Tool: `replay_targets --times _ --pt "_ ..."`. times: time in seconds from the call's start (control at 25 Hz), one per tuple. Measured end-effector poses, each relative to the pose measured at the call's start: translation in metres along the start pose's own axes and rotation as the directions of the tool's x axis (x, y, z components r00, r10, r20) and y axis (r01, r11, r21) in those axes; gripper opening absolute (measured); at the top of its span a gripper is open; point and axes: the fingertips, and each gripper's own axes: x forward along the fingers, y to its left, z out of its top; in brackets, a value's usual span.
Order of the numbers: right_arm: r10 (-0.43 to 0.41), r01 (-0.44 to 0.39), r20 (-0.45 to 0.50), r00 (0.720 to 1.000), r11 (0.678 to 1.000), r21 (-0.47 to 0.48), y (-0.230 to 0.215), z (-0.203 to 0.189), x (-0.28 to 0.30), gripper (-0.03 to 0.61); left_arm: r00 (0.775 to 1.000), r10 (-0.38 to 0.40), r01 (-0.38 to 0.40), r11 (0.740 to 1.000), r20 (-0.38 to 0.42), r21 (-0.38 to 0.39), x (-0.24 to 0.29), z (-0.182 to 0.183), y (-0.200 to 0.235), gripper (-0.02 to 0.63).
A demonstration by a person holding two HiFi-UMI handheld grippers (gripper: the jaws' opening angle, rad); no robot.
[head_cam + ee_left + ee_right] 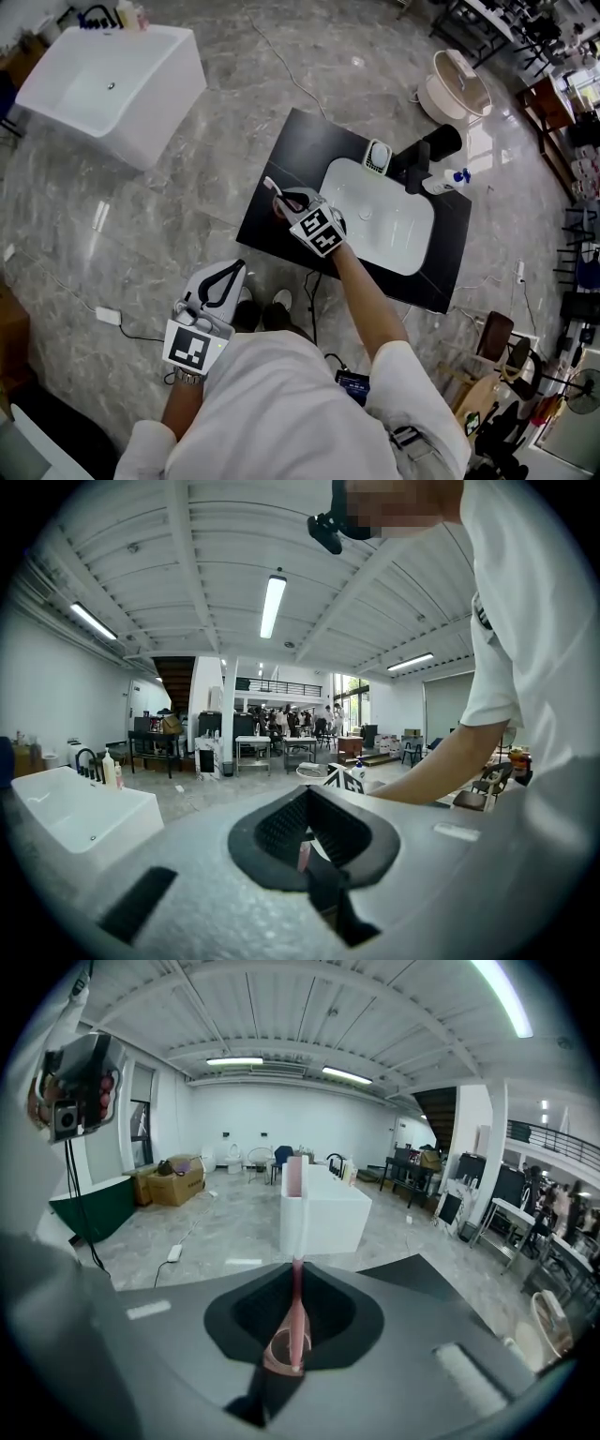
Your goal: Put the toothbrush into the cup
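Note:
My right gripper (286, 202) hovers over the left end of the black counter (281, 234), shut on a toothbrush (274, 187). In the right gripper view the pink handle and white head of the toothbrush (293, 1213) stick straight out from between the jaws of that gripper (295, 1354). A dark cup (447, 141) stands at the counter's far right corner, well away from the brush. My left gripper (234, 268) hangs low by the person's body, off the counter. In its own view the left gripper (314, 864) has its jaws together with nothing held.
A white sink basin (398, 248) is set in the counter, with a black tap (418, 167), a green soap dish (377, 157) and a blue-capped bottle (448, 180) behind it. A white bathtub (112, 80) stands far left. Cables run over the marble floor (141, 244).

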Motion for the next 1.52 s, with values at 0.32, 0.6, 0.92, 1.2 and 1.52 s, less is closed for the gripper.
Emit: replay_targets --times 0.32,0.6,0.92,1.2,1.52 --pt "0.002 -0.009 -0.14 0.99 0.999 -0.049 0.0 -0.021 0.011 0.043 1.0 0.012 -0.012 1.0 -0.001 0.002 -0.002 0.0 0.002 -0.002" --pt "-0.032 0.025 -0.152 0.988 0.999 -0.044 -0.002 -0.026 0.007 0.054 1.0 0.011 -0.011 1.0 0.005 0.006 -0.005 -0.001 0.001 -0.002" --pt "-0.049 0.047 -0.124 0.991 0.999 -0.019 -0.004 -0.02 -0.004 0.075 1.0 -0.002 0.002 1.0 0.007 0.014 -0.007 0.001 -0.001 -0.002" --pt "-0.115 0.114 0.011 0.993 0.993 0.038 -0.002 0.003 -0.042 0.055 1.0 -0.013 0.013 1.0 0.018 0.021 -0.004 0.003 -0.001 -0.002" --pt "-0.252 0.214 0.201 0.947 0.957 0.194 0.009 0.033 -0.152 0.028 0.999 -0.026 0.025 0.999 0.026 0.044 0.001 0.013 0.003 -0.002"
